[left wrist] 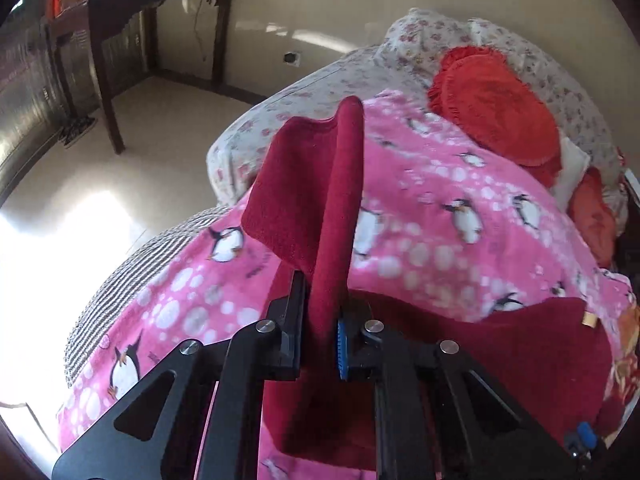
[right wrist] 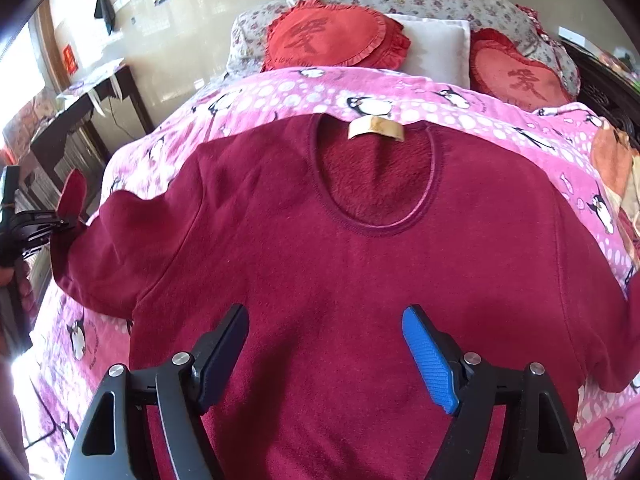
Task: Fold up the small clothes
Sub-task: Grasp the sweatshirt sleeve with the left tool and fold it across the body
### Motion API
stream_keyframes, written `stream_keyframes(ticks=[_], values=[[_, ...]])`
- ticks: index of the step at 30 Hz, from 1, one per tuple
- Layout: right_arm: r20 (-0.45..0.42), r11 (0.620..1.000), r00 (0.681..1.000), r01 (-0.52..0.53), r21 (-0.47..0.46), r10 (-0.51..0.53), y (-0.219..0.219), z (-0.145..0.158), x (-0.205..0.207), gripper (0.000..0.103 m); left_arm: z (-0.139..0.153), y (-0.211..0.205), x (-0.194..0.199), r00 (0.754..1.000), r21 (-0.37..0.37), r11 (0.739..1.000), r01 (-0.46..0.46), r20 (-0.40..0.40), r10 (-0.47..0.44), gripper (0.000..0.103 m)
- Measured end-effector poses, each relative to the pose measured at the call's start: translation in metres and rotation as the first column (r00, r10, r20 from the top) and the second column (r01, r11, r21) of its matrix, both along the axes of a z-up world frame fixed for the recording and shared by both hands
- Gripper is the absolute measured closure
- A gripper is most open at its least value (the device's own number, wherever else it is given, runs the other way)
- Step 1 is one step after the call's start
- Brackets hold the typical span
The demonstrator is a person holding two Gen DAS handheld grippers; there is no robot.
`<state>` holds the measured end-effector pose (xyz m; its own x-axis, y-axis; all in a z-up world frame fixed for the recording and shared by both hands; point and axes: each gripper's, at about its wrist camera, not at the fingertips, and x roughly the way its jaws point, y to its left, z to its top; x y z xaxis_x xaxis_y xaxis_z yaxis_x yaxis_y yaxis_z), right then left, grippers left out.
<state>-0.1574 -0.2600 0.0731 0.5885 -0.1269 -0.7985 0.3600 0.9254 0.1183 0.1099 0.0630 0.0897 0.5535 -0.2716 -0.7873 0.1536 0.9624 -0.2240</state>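
Note:
A dark red fleece top (right wrist: 340, 272) lies face up on a pink penguin blanket (right wrist: 280, 92), neck opening and tan label (right wrist: 376, 130) toward the pillows. My left gripper (left wrist: 320, 320) is shut on the end of the top's left sleeve (left wrist: 316, 184), which stands up between the jaws. The same gripper shows at the left edge of the right wrist view (right wrist: 60, 216), lifting the sleeve cuff. My right gripper (right wrist: 324, 344) is open and empty, hovering over the top's chest.
Two red heart cushions (right wrist: 336, 36) and a white pillow (right wrist: 436, 44) lie at the head of the bed. A dark wooden table (left wrist: 120, 40) stands by the wall left of the bed. The bed's left edge drops to a pale floor (left wrist: 140, 128).

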Motion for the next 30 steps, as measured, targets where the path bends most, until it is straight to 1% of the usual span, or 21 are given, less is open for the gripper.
stream_keyframes(ticks=[2, 4, 6, 9, 12, 15, 18, 19, 20, 22, 23, 24, 25, 26, 27, 28, 29, 30], values=[[0.008, 1.0, 1.0, 0.021, 0.01, -0.021, -0.009, 0.003, -0.005, 0.026, 0.024, -0.027, -0.021, 0.996, -0.042, 0.996, 0.08, 0.045, -0.078, 0.092], [0.018, 0.999, 0.999, 0.038, 0.01, -0.039, -0.017, 0.008, -0.011, 0.026, 0.044, -0.057, -0.042, 0.984, -0.083, 0.983, 0.165, 0.078, -0.159, 0.092], [0.032, 0.998, 0.997, 0.065, 0.011, -0.066, -0.027, 0.013, -0.019, 0.026, 0.057, -0.092, -0.066, 0.965, -0.114, 0.961, 0.254, 0.096, -0.243, 0.092], [0.046, 0.994, 0.993, 0.108, 0.013, -0.108, -0.045, 0.02, -0.033, 0.026, 0.06, -0.146, -0.098, 0.926, -0.137, 0.917, 0.375, 0.098, -0.364, 0.092], [0.053, 0.987, 0.986, 0.158, 0.017, -0.159, -0.065, 0.024, -0.046, 0.026, 0.042, -0.206, -0.137, 0.868, -0.106, 0.862, 0.496, 0.08, -0.49, 0.092], [0.043, 0.976, 0.975, 0.217, 0.028, -0.218, -0.089, 0.022, -0.059, 0.026, 0.006, -0.25, -0.165, 0.82, -0.096, 0.816, 0.571, 0.019, -0.572, 0.092], [0.02, 0.963, 0.963, 0.267, 0.047, -0.268, -0.111, 0.016, -0.073, 0.026, -0.033, -0.281, -0.18, 0.787, -0.074, 0.788, 0.611, -0.052, -0.615, 0.092], [0.015, 0.96, 0.961, 0.274, 0.053, -0.275, -0.115, 0.014, -0.076, 0.026, -0.043, -0.289, -0.186, 0.776, -0.069, 0.78, 0.622, -0.08, -0.626, 0.091], [0.008, 0.957, 0.96, 0.28, 0.071, -0.281, -0.12, 0.012, -0.08, 0.026, -0.05, -0.293, -0.189, 0.77, -0.056, 0.776, 0.628, -0.1, -0.631, 0.091], [0.004, 0.957, 0.96, 0.278, 0.085, -0.279, -0.125, 0.011, -0.084, 0.024, -0.051, -0.295, -0.196, 0.765, -0.025, 0.77, 0.637, -0.102, -0.636, 0.091], [0.006, 0.957, 0.961, 0.276, 0.088, -0.277, -0.126, 0.011, -0.086, 0.023, -0.046, -0.291, -0.198, 0.76, -0.028, 0.765, 0.643, -0.097, -0.643, 0.089], [0.011, 0.957, 0.961, 0.274, 0.093, -0.276, -0.127, 0.011, -0.087, 0.022, -0.04, -0.285, -0.198, 0.753, -0.043, 0.759, 0.649, -0.101, -0.65, 0.085], [0.019, 0.957, 0.961, 0.271, 0.106, -0.274, -0.128, 0.011, -0.087, 0.021, -0.033, -0.279, -0.198, 0.744, -0.074, 0.751, 0.657, -0.102, -0.661, 0.083], [0.025, 0.956, 0.962, 0.269, 0.116, -0.273, -0.129, 0.011, -0.088, 0.02, -0.024, -0.271, -0.199, 0.737, -0.102, 0.742, 0.662, -0.091, -0.67, 0.076], [0.034, 0.955, 0.962, 0.263, 0.137, -0.27, -0.13, 0.01, -0.087, 0.019, -0.015, -0.261, -0.2, 0.735, -0.11, 0.738, 0.666, -0.067, -0.674, 0.066], [0.043, 0.954, 0.962, 0.259, 0.152, -0.268, -0.13, 0.01, -0.086, 0.019, -0.006, -0.25, -0.202, 0.738, -0.099, 0.737, 0.668, -0.033, -0.673, 0.059], [0.05, 0.953, 0.963, 0.252, 0.167, -0.263, -0.13, 0.01, -0.083, 0.018, 0.004, -0.239, -0.204, 0.746, -0.082, 0.743, 0.664, 0.008, -0.666, 0.043], [0.056, 0.954, 0.966, 0.241, 0.178, -0.254, -0.129, 0.01, -0.079, 0.018, 0.012, -0.227, -0.204, 0.757, -0.067, 0.754, 0.653, 0.046, -0.652, 0.031]])
